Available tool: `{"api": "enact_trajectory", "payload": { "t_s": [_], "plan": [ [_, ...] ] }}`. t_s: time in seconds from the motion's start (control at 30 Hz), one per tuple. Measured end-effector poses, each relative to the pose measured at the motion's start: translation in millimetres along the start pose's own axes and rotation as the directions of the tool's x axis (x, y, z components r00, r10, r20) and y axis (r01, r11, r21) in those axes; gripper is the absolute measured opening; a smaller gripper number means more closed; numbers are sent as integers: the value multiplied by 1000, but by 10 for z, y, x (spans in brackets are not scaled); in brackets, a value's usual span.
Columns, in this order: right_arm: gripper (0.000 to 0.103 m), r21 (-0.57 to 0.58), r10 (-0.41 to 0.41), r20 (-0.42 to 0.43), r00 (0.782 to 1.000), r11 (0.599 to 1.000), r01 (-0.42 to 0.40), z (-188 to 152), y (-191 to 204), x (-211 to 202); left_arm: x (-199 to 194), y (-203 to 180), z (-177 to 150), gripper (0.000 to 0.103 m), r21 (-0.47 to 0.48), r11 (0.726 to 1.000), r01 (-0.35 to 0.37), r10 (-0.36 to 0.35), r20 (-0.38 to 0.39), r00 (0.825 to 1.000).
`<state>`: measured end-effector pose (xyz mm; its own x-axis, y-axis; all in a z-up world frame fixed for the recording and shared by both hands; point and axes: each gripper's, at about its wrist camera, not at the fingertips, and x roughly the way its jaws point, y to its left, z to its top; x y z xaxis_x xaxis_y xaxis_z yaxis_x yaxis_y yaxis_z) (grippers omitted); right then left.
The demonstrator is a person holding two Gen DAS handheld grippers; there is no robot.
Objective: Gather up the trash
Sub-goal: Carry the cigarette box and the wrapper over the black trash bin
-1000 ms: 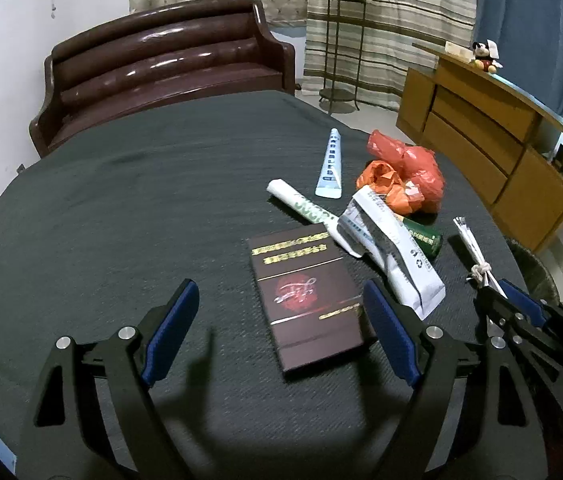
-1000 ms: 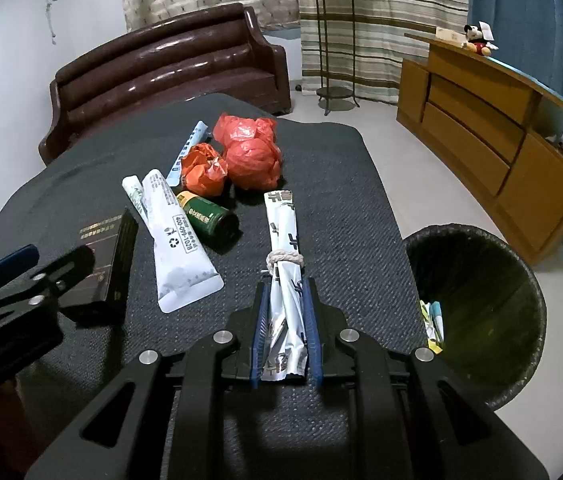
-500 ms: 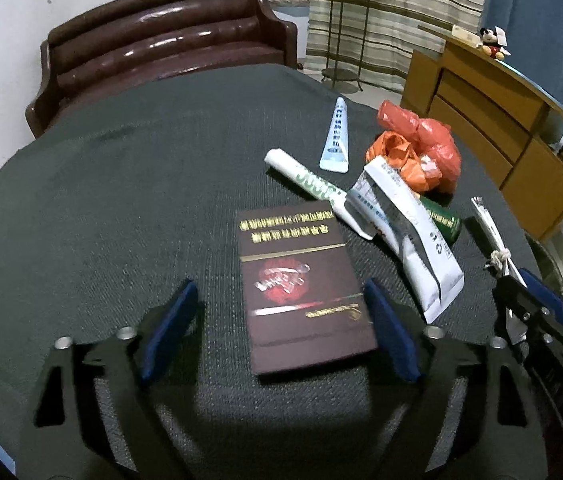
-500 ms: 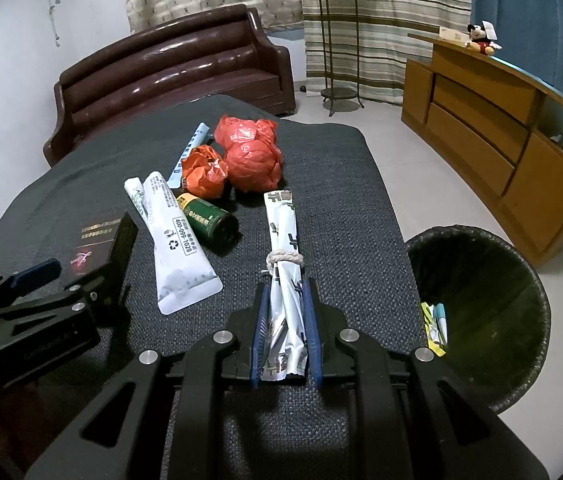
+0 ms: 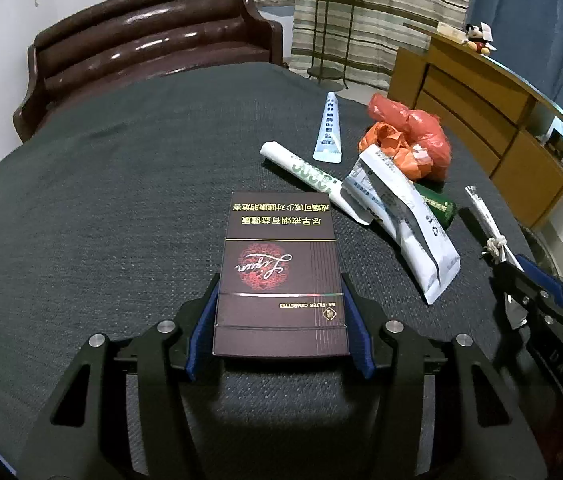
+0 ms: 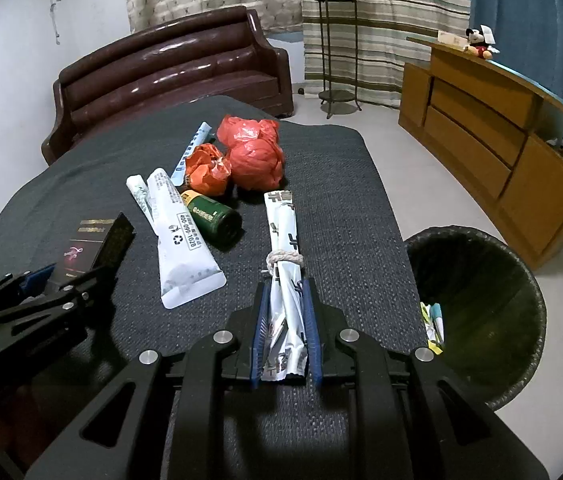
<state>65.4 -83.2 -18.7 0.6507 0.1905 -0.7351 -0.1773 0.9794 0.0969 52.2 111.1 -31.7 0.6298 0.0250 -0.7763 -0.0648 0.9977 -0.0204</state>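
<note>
My left gripper (image 5: 280, 312) is shut on a dark maroon cigarette box (image 5: 279, 268) that lies on the dark table cloth (image 5: 101, 200); its blue pads press both long sides. The box also shows in the right wrist view (image 6: 95, 244). My right gripper (image 6: 284, 316) is shut on a tied white paper wrapper (image 6: 283, 240) lying on the table. It also shows in the left wrist view (image 5: 485, 224). A white tube (image 6: 179, 240), a green bottle (image 6: 213, 218), red and orange plastic bags (image 6: 255, 156), a rolled paper (image 5: 297, 168) and a small blue-white tube (image 5: 329, 128) lie between.
A black trash bin (image 6: 477, 300) with a few scraps inside stands on the floor right of the table. A brown leather sofa (image 6: 169, 76) is behind the table. A wooden cabinet (image 6: 493, 132) lines the right wall, and a plant stand (image 6: 335, 52) stands by the curtain.
My left gripper has moved forward around the cigarette box and closed on it. My right gripper stays shut on the paper wrapper, unmoved.
</note>
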Motion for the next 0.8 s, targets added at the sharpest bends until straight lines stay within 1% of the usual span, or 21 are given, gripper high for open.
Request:
{"api": "enact_trajectory", "payload": {
  "t_s": [0.17,0.4,0.6,0.8],
  "plan": [
    [19,3,-9,22,1000,1000,9,-3,-22,-83,-148,-58,-29,54,11,1000,6,-7,37,999],
    [19,16,-47,55,997,999,46,12,-159,-221,-357,-176,-10,54,28,998,61,-63,80,995],
    [19,34,-102,75,992,994,99,16,-377,-322,-402,-451,28,54,70,991,116,-122,93,988],
    [19,74,-173,87,981,983,166,2,-736,-420,-396,-853,121,54,125,981,151,-165,113,980]
  ]
}}
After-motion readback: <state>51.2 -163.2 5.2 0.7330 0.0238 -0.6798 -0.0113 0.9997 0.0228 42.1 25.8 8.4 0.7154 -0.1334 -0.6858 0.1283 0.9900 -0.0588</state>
